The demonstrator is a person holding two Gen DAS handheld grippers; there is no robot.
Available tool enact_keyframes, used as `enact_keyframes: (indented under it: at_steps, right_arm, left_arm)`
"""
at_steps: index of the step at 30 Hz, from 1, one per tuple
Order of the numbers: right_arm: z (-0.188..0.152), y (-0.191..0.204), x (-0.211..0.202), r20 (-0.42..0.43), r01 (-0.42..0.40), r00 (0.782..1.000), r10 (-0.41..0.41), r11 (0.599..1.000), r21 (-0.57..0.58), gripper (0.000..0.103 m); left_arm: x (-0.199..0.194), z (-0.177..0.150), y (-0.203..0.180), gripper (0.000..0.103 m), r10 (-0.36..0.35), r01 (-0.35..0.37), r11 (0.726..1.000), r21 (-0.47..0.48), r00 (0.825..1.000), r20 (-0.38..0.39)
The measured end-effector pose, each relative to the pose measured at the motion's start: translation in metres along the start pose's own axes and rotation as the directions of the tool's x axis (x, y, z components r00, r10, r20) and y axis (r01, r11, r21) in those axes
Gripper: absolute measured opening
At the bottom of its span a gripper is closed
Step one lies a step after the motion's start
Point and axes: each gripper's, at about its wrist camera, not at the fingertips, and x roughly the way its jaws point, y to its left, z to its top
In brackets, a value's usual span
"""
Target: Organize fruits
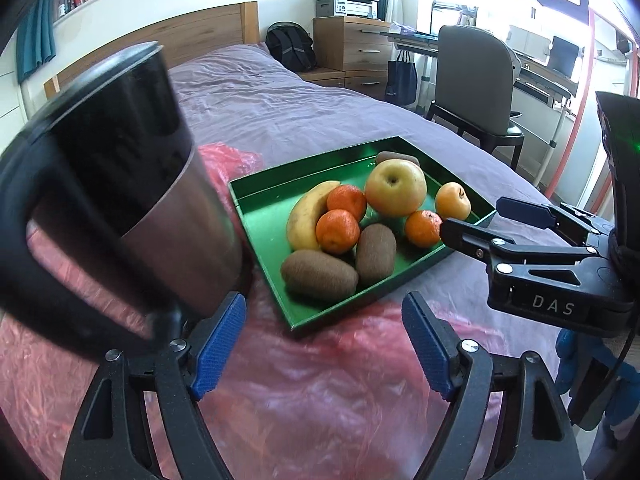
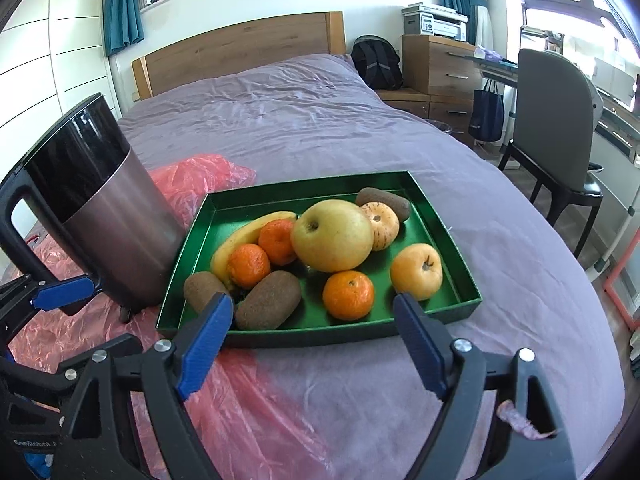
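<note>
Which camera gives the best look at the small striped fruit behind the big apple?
The right wrist view: the striped fruit shows clearly beside the big apple. In the left wrist view, the apple hides it entirely.

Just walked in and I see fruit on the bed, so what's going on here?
A person holds a gripper in each hand over the bed, sorting fruit. The green tray already holds a banana, apples, mandarins and kiwis. Both the left gripper and right gripper are open and hold nothing. A steel kettle stands beside the tray on a red plastic bag.
</note>
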Motion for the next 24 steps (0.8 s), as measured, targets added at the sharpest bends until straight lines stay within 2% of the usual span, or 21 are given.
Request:
enact_keyframes:
  at_steps: [11, 17, 24]
  right_arm:
    - [-0.030, 0.047, -0.037, -0.008, -0.011, 1.000, 0.011, 1.000, -0.027, 0.103]
    - [-0.042, 0.072, -0.048, 0.007, -0.022, 1.000, 0.022, 1.000, -0.013, 0.103]
    - [-0.055, 0.108, -0.054, 0.007, -0.025, 1.000, 0.025, 0.998, -0.058, 0.103]
  left_arm:
    - [-0.041, -0.038, 0.031, 0.084, 0.078, -0.077, 0.995, -0.057, 0.997, 0.014]
    - [-0.059, -0.058, 0.055, 0.088, 0.126, -0.123, 0.986, -0.110, 0.992, 0.024]
    - [-0.077, -0.077, 0.078, 0.090, 0.170, -0.164, 0.973, -0.161, 0.985, 0.030]
